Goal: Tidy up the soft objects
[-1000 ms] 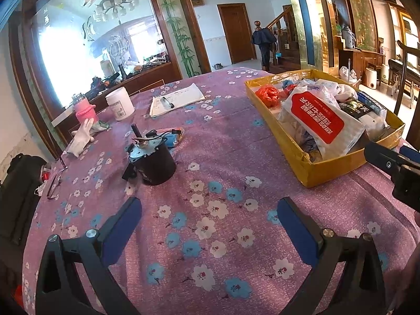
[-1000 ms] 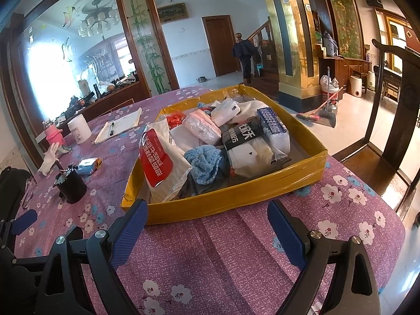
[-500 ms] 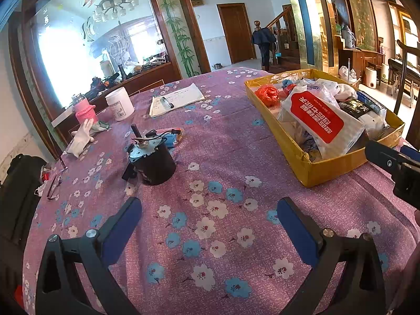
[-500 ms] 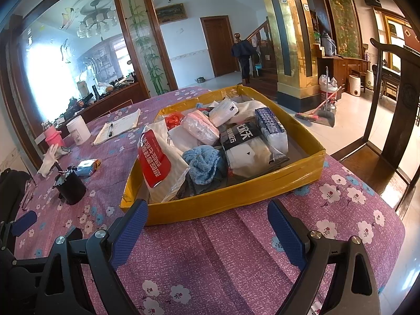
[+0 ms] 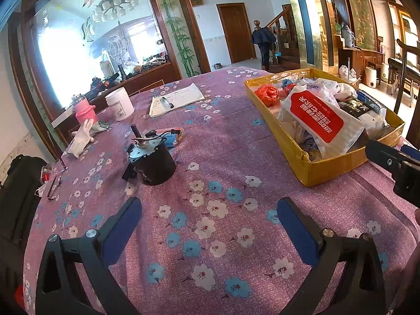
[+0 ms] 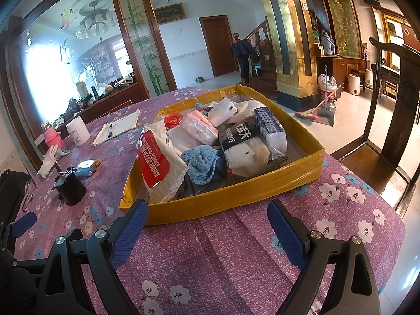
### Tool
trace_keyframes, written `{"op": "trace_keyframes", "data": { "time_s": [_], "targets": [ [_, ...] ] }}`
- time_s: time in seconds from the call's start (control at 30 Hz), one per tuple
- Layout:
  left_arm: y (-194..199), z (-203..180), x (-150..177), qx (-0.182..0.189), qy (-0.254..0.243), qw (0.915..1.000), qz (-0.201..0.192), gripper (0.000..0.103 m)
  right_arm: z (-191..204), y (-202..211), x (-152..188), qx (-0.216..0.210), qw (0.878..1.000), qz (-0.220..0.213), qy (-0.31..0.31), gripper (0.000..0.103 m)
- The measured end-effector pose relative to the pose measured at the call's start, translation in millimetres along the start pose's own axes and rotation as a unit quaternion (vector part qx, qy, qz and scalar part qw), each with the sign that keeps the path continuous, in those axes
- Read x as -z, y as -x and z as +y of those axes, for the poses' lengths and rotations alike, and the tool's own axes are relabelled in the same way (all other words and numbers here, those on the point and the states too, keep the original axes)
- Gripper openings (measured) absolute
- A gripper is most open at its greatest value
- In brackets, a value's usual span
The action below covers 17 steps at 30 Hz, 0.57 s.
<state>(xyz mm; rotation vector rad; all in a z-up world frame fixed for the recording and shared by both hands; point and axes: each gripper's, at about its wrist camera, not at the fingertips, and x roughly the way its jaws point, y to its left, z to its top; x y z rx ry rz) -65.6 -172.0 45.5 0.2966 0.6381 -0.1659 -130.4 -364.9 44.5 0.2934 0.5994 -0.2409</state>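
my right gripper [image 6: 207, 223] is spread wide and empty, hovering over the tablecloth [image 6: 236, 262] just short of the yellow tray [image 6: 236, 197] at 12 o'clock, heaped with soft packets. my left gripper [image 5: 210, 223] also gapes empty; the black motor [image 5: 153, 162] sits at 11 o'clock.

Showing on the tablecloth: one yellow taped cardboard tray [image 6: 236, 197], one white plastic tub [image 5: 119, 103], one pink bottle [image 5: 84, 110], one black cylindrical motor [image 5: 153, 161], one pen [image 5: 167, 102].
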Motion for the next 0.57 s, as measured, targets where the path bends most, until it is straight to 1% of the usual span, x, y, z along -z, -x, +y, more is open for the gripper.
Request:
{"op": "trace_keyframes", "data": {
  "time_s": [0.2, 0.4, 0.57],
  "targets": [
    [-0.1, 0.4, 0.3, 0.001, 0.001, 1.0000, 0.001, 0.103, 0.4, 0.0, -0.2, 0.002, 1.000, 0.000, -0.001, 0.094],
    [-2.5, 4.7, -0.6, 0.021, 0.007, 0.9997, 0.009, 0.103, 0.5, 0.5, 0.1, 0.002, 1.000, -0.001, -0.004, 0.094],
    [0.5, 7.8, 0.4, 0.006, 0.009, 0.9999, 0.002, 0.103, 1.4, 0.7, 0.4, 0.003, 1.000, -0.002, -0.006, 0.094]
  ]
}}
